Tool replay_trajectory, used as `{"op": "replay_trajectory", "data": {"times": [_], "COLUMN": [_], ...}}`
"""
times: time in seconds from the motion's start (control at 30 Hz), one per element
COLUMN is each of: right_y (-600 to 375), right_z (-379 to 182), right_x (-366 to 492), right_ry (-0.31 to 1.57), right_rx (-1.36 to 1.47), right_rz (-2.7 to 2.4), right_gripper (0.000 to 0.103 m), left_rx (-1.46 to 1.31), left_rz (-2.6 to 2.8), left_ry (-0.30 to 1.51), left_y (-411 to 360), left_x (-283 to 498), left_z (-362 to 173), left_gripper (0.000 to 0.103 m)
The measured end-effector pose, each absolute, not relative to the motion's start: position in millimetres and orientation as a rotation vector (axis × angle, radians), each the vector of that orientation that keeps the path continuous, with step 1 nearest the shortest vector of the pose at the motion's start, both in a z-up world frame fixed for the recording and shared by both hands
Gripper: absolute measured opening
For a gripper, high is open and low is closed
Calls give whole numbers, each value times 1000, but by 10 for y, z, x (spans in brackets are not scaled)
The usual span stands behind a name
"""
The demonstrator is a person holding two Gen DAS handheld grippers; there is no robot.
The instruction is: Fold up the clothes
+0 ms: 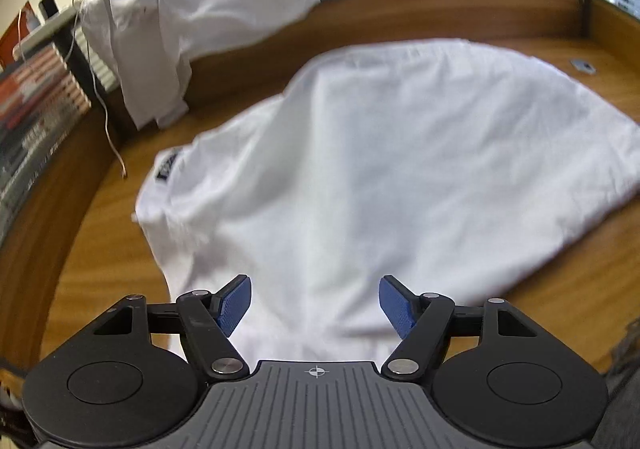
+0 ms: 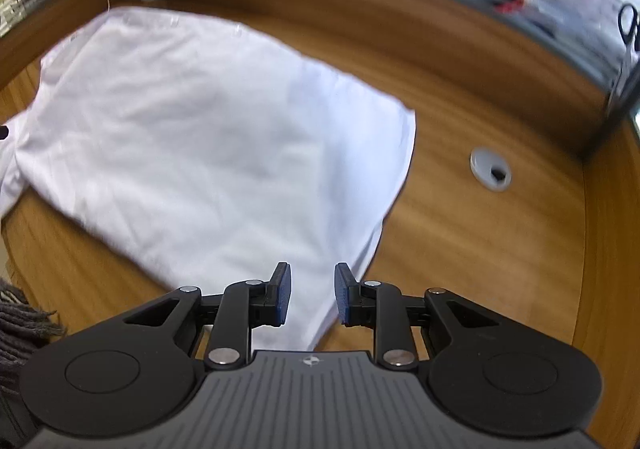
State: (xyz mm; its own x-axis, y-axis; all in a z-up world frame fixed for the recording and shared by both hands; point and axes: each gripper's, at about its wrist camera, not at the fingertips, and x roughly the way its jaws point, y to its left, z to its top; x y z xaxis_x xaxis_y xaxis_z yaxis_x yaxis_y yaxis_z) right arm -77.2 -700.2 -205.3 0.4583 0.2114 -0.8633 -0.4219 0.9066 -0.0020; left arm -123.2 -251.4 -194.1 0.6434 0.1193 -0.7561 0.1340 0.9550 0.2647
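Note:
A white T-shirt (image 1: 360, 169) lies spread on the wooden desk (image 1: 120, 233), with a dark label (image 1: 168, 167) showing at its left side. My left gripper (image 1: 315, 305) hovers over the shirt's near edge, its blue pads (image 1: 236, 307) wide apart with only cloth below them. In the right wrist view the same shirt (image 2: 200, 153) fills the left half. My right gripper (image 2: 313, 297) is above its near right corner, open by a narrow gap, nothing pinched between its pads (image 2: 282, 299).
A second white garment (image 1: 192, 9) hangs over the desk's raised back at the far left, beside a dangling white cable (image 1: 106, 117). A round grey cable grommet (image 2: 491, 168) sits in the desk right of the shirt. Books (image 1: 36, 105) are stacked at left. A grey knitted sleeve (image 2: 20, 325) shows at the lower left.

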Motion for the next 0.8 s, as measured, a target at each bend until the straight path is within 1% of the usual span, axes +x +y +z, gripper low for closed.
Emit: {"op": "replay_trajectory", "data": {"times": [0.23,0.3,0.53,0.6,0.63,0.77,0.8], "right_y": [-7060,-7077,-7136,-7157,-7186,-7340,-7377], "right_z": [-2194,-2214,-2310,-2352,-2372,-2450,-2474], "right_x": [-995,-993,-937,-912,-896,-811,-790], "right_ry": [1053,1059,1080,1095,1101,1119,1123], "right_rx": [-200,-187,-92,-59,-30,106,137], "right_rz": [350,339,351,352,349,324,314], "right_gripper": [36,41,42,46,46,46,46], "left_rx": [284,292,342,336,334,347,345], "left_rz": [10,13,96,112,116,144,168], "left_ry": [944,967,985,988,989,989,988], "left_y": [-2660,-2713,-2762,-2740,-2731,-2729,-2718], "left_x": [-1431,-1434,-1393,-1386,-1383,-1399,-1407], "left_z": [-2246,-2345,-2553,-2564,-2567,-2572,-2569], "left_gripper": [76,77,76,73,71,56,54]}}
